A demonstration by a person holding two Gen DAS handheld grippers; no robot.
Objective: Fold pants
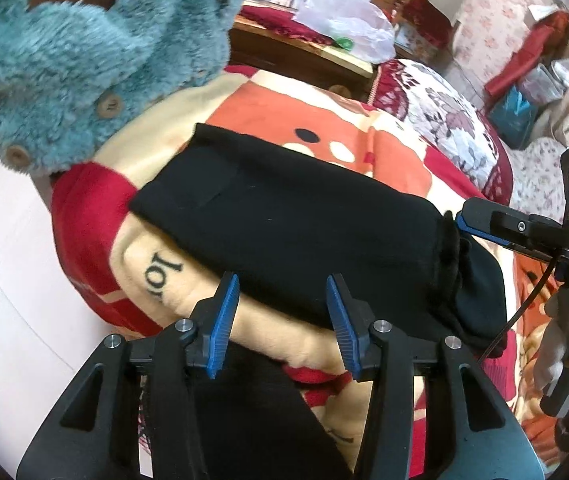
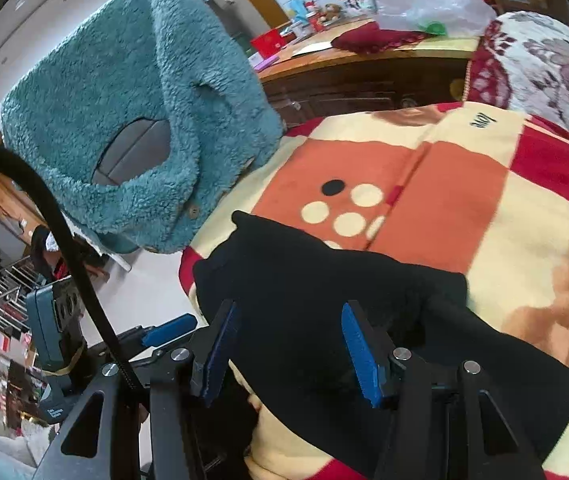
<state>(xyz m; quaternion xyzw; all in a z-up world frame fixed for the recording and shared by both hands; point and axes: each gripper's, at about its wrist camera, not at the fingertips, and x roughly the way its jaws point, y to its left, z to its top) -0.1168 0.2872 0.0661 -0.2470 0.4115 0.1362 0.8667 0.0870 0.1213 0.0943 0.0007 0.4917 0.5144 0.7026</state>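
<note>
Fleece jacket (image 2: 136, 120) beside pants (image 2: 324, 300)

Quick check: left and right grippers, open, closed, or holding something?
Left gripper: open, holding nothing.
Right gripper: open above the black pants, nothing gripped.

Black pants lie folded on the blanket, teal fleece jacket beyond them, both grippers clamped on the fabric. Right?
Not quite: neither gripper is clamped. The left wrist view shows the left gripper with its jaws apart; the right gripper likewise. The black pants, blanket and teal fleece jacket are as stated.
</note>
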